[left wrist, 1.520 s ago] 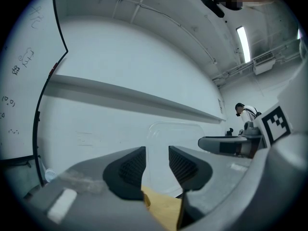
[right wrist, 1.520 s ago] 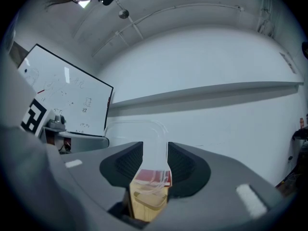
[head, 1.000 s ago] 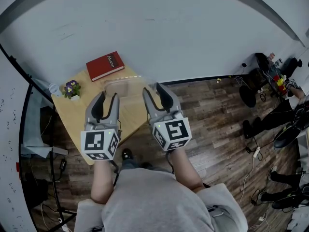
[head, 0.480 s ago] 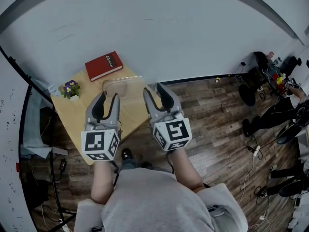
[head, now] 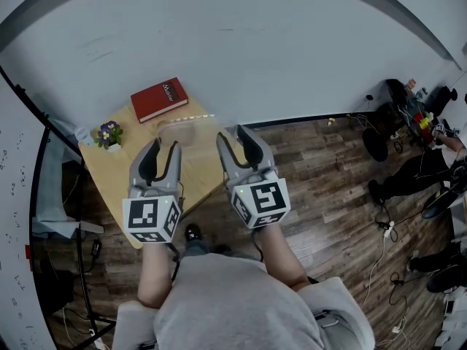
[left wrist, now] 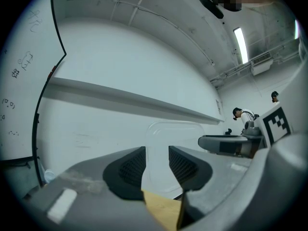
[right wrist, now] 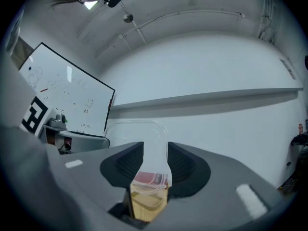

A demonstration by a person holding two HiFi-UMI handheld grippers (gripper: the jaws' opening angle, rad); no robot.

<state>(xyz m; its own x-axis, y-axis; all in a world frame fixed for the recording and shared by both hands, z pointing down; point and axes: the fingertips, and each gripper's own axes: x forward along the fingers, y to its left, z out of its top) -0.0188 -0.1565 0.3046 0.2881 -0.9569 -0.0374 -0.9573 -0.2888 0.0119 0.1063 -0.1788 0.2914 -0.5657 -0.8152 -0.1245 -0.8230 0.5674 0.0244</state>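
Left gripper view: pinching one edge of clear container [left wrist: 174, 134] with left gripper [left wrist: 156, 165]; clamped on opposite edge with right gripper [right wrist: 155, 165]; held aloft over wooden table [head: 109, 173], near red book [head: 158, 99]; barely shifted since a second ago; grip judged steady.

Cool, even light fills the room from overhead: a ceiling strip [left wrist: 242, 43] glows at the far right of the left gripper view, and a lamp [right wrist: 85, 4] flares at the top left of the right gripper view. The white wall [head: 241, 42] is bright and shadows are soft. Every view bows at its edges into black corners (fisheye lenses). Near the lens the left gripper [left wrist: 156, 154] and right gripper [right wrist: 155, 153] blur slightly, and the clear container [left wrist: 175, 134] shows only as faint gleams.
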